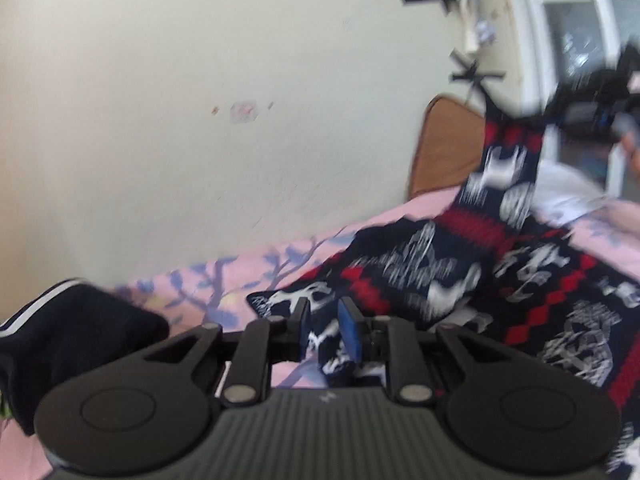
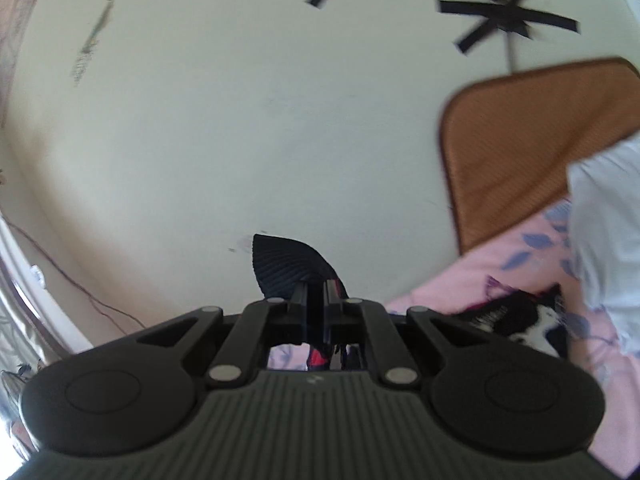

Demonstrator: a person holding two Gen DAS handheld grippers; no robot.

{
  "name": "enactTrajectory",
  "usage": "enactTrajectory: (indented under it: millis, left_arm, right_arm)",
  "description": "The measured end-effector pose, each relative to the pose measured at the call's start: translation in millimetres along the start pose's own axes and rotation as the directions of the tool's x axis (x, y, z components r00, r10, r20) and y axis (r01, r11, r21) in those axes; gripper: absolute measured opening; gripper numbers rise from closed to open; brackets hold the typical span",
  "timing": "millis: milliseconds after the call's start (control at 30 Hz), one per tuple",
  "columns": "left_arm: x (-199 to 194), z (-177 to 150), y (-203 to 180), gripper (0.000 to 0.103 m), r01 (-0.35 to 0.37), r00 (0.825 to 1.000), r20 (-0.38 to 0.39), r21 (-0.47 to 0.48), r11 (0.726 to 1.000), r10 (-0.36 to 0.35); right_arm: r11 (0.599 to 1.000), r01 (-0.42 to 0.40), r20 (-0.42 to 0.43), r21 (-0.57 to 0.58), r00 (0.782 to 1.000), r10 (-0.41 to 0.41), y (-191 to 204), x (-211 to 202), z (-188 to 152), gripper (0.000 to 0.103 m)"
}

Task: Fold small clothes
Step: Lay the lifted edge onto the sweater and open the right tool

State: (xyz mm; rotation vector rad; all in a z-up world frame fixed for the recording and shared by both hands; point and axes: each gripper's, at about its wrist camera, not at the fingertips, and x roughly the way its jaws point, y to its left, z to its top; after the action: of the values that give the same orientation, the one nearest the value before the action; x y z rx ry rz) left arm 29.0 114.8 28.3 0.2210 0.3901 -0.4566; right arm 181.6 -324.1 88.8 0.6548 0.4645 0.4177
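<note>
Left tongs: the left tongs are narrowed onto a fold of the patterned knit garment, cloth pinched between the blue pads.
Right tongs: the right tongs are clamped nearly together on a dark ribbed edge of the same garment, which fans out just past the tips against the wall.
Garment: navy with red zigzag bands and white figures; from the left tongs it spreads ahead and to their right over the bed, and one strip rises steeply at the far right toward the other gripper, blurred there.
Bed: pink sheet with blue branch print lies under and ahead of the left tongs; in the right wrist view it shows to the right of the tongs.
Dark clothing: a navy piece with a white stripe lies on the sheet to the left of the left tongs, apart from the knit garment.
Brown mat: a brown mat leans against the cream wall, ahead and right of the right tongs.
White cloth: a pale mass lies at the far right of the right tongs; what it is cannot be told.
</note>
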Motion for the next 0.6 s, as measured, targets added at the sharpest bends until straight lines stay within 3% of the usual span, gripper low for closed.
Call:
enactTrajectory:
  millis: [133, 233, 300, 367, 400, 433, 533, 600]
  left_arm:
    - [-12, 5, 15, 0.036, 0.127, 0.986, 0.123, -0.134, 0.983, -0.11]
    - [7, 7, 27, 0.037, 0.225, 0.971, 0.145, -0.289, 0.93, -0.19]
    - [30, 5, 24, 0.036, 0.188, 0.982, 0.053, -0.314, 0.931, -0.18]
    - [62, -2, 19, 0.028, 0.103, 0.983, -0.116, -0.296, 0.95, -0.143]
    - [75, -7, 16, 0.021, 0.073, 0.971, -0.198, -0.279, 0.958, -0.132]
    - [82, -10, 12, 0.02, 0.051, 0.965, -0.236, -0.249, 0.967, -0.112]
    - [80, -8, 6, 0.02, 0.049, 0.967, -0.236, -0.206, 0.977, -0.098]
    - [79, -8, 7, 0.021, 0.048, 0.967, -0.236, -0.203, 0.978, -0.096]
  right_arm:
    - [0.99, 0.104, -0.028, 0.098, 0.994, -0.101, -49, 5, -20, 0.01]
    - [0.978, 0.083, -0.028, 0.19, 0.996, -0.079, -70, 4, -30, 0.014]
    - [0.969, 0.06, -0.01, 0.239, 0.998, -0.06, -76, 3, -36, 0.019]
    - [0.96, 0.04, 0.003, 0.275, 0.999, -0.042, -79, 2, -37, 0.06]
    - [0.958, 0.042, 0.012, 0.282, 0.999, -0.047, -79, 1, -39, 0.068]
    - [0.96, 0.046, 0.017, 0.278, 0.998, -0.053, -78, 2, -40, 0.072]
    - [0.971, 0.115, -0.009, 0.209, 0.993, -0.115, -71, 8, -44, 0.071]
    - [0.971, 0.19, -0.049, 0.146, 0.982, -0.185, -69, 18, -46, 0.053]
